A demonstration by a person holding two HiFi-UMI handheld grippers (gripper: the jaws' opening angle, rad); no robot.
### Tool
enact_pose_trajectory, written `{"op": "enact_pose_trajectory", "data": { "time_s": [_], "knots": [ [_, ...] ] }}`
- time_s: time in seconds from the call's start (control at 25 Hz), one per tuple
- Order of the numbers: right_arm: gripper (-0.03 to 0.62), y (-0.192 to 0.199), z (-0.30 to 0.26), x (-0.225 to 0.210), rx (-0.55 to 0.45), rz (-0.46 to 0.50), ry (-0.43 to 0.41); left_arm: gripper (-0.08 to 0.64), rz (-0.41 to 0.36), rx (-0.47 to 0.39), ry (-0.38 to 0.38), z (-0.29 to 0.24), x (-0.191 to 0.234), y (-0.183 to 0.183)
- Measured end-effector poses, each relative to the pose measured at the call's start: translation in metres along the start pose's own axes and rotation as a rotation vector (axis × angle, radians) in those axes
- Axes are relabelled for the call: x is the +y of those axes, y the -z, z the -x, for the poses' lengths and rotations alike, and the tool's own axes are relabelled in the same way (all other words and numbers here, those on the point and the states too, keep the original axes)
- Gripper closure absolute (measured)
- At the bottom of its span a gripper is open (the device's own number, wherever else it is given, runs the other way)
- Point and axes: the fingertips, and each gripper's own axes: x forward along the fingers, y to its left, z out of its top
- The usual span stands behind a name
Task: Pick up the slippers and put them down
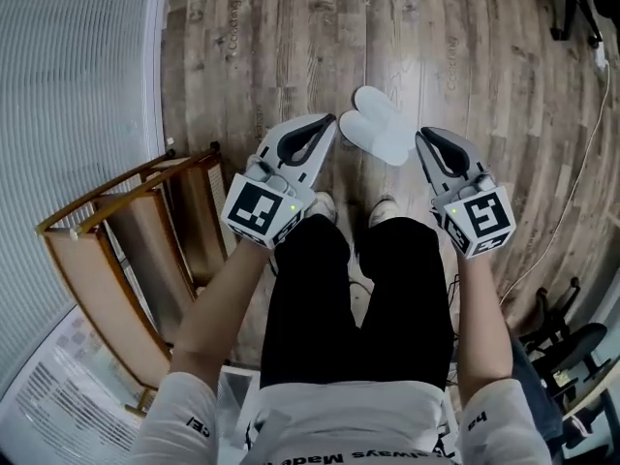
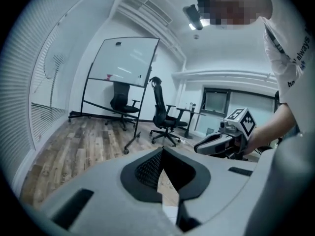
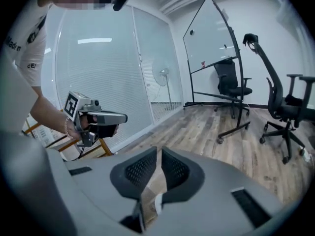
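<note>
Left gripper (image 1: 327, 121): sits left of centre in the head view; its jaws are drawn together at the tips with nothing between them. Its own view shows only bare floor through the slit behind the tips.
Right gripper (image 1: 423, 136): sits right of centre in the head view; its jaws are closed down to a thin slit and hold nothing. Only floorboards show through the gap in its own view.
Slippers (image 1: 378, 124): a white pair lying side by side on the wooden floor (image 1: 291, 37), upper centre of the head view. They show between the two grippers' tips and beyond the person's shoes (image 1: 320, 204). Neither claw holds them.
Arms: both forearms reach up the frame from the lower edge, one on each side of the black trousers (image 1: 358, 298).
Wooden rack (image 1: 126, 250): stands at the left of the head view, beside the blinds (image 1: 68, 76).
Cable (image 1: 572, 182): runs down the right side of the head view.
Room: a whiteboard (image 2: 125, 63) on a wheeled stand is at the upper left of the left gripper view, with an office chair (image 2: 165, 112) near its centre.
</note>
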Motion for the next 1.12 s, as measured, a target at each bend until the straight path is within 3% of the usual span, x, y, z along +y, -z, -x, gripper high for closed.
{"op": "enact_pose_trajectory", "data": {
  "time_s": [0.24, 0.52, 0.92, 1.12],
  "knots": [
    [0.561, -0.112, 0.065, 0.042, -0.066, 0.001, 0.017, 0.548, -0.015, -0.035, -0.038, 0.056, -0.04, -0.105],
    [0.561, -0.24, 0.144, 0.076, -0.145, 0.07, 0.071, 0.548, -0.016, -0.074, -0.084, 0.106, -0.079, -0.225],
    [0.563, -0.38, 0.244, 0.112, -0.239, 0.084, 0.1, 0.548, -0.018, -0.107, -0.103, 0.161, -0.144, -0.382],
    [0.563, -0.426, 0.291, 0.138, -0.268, 0.093, 0.102, 0.548, -0.024, -0.138, -0.114, 0.194, -0.174, -0.441]
  ]
}}
